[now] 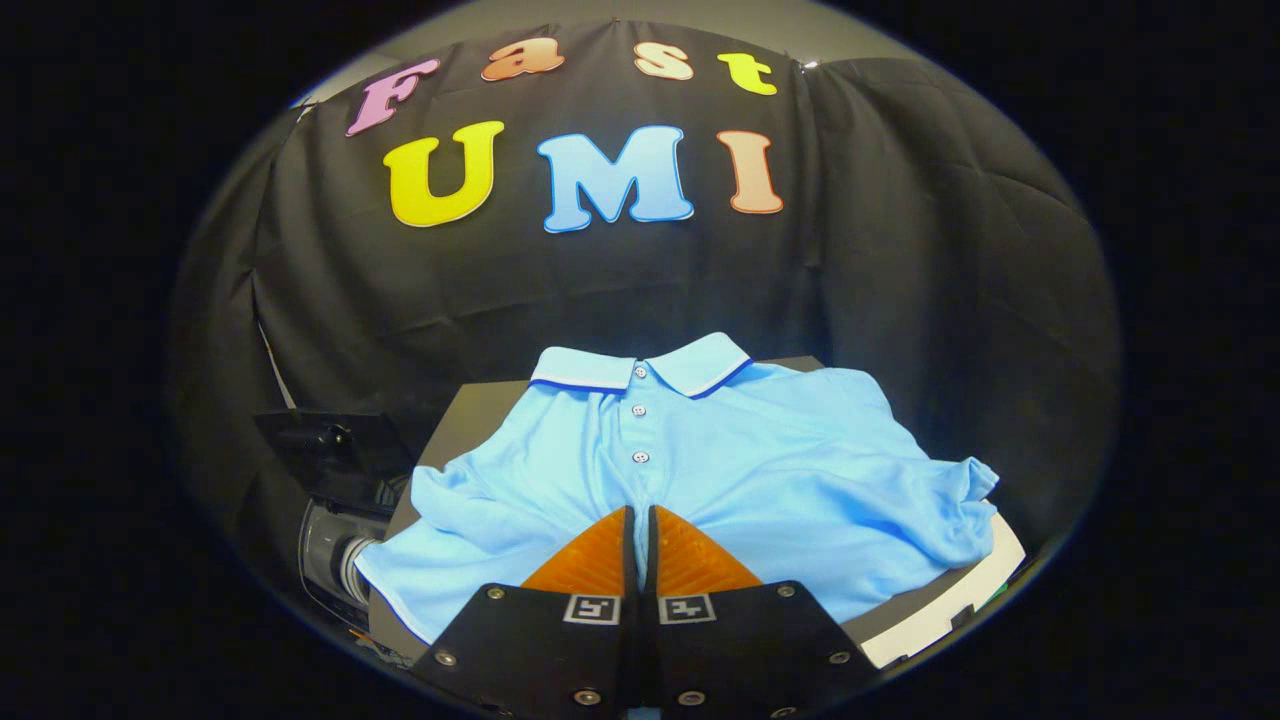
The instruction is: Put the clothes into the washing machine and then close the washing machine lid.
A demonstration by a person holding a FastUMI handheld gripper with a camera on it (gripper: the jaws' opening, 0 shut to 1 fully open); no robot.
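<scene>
the gripper [640, 512] is pinched together over the light blue polo shirt [760, 470] spread on the table [470, 410].

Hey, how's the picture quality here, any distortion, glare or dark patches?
Gripper view: strong fisheye bending, so the table edges curve; the light blue polo shirt is evenly lit and sharp, without glare; the washing machine beside the table sits in shadow, details hard to read; the gripper, jaws together over the shirt, is in focus.
</scene>
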